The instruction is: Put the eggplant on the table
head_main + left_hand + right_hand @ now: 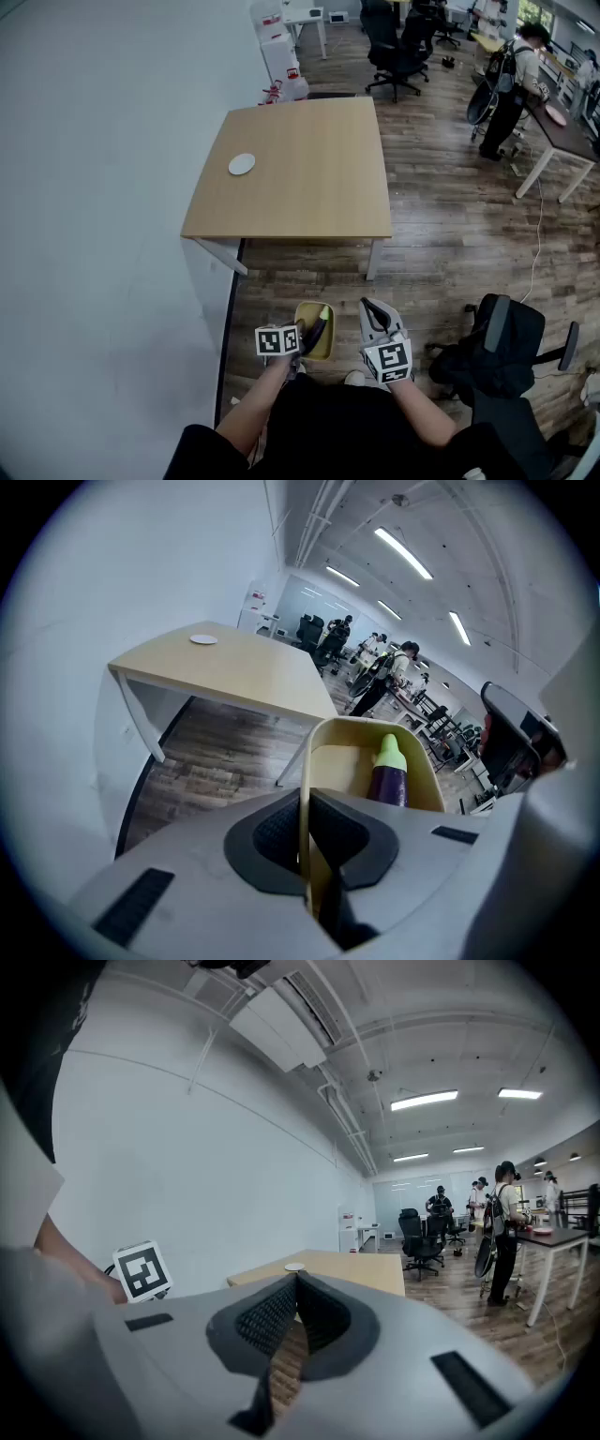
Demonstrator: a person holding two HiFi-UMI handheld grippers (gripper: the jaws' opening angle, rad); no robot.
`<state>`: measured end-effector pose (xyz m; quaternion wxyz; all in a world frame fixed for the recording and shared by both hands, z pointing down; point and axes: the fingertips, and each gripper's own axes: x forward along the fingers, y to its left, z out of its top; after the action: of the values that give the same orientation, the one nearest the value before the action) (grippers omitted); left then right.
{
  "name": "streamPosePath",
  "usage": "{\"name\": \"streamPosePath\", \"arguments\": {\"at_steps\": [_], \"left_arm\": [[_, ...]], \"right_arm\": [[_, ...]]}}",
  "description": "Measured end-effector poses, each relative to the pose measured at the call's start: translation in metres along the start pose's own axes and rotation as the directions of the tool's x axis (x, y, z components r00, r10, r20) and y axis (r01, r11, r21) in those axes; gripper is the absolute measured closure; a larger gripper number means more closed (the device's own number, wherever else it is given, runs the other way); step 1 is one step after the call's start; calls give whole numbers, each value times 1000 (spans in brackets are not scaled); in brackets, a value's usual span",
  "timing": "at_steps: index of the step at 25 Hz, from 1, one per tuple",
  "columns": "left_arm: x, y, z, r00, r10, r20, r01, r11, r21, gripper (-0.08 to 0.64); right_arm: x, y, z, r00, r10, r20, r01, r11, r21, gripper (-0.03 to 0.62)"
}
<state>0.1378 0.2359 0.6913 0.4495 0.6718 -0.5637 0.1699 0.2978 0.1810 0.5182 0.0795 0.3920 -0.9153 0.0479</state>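
The left gripper point(306, 850) has its fingers closed on the rim of a yellow tub point(323, 731), held above the wooden floor point(450, 234). The eggplant point(390, 782) stands inside the tub, green tip up. The right gripper point(294, 1283) has its fingers closed on nothing. The bench point(309, 178) stands ahead, well apart from the tub, and carries a white disc point(242, 164).

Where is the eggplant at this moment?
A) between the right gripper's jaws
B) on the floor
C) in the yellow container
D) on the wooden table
C: the eggplant leans inside the yellow container, whose rim the left gripper pinches.
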Motion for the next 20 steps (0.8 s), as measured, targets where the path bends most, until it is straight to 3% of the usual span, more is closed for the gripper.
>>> {"name": "streamPosePath", "arguments": {"at_steps": [7,13,20], "left_arm": [[-6,7,10,998,48,33,-48,999,7,543],[-21,38,18,994,95,57,-91,994,-68,543],[-8,79,11,993,115,24,-110,984,-138,543]], "right_arm": [[-8,-10,-7,1000,16,15,-18,997,79,532],[1,7,-16,996,84,-2,-83,991,106,532],[38,12,-19,995,94,-23,-92,991,101,532]]}}
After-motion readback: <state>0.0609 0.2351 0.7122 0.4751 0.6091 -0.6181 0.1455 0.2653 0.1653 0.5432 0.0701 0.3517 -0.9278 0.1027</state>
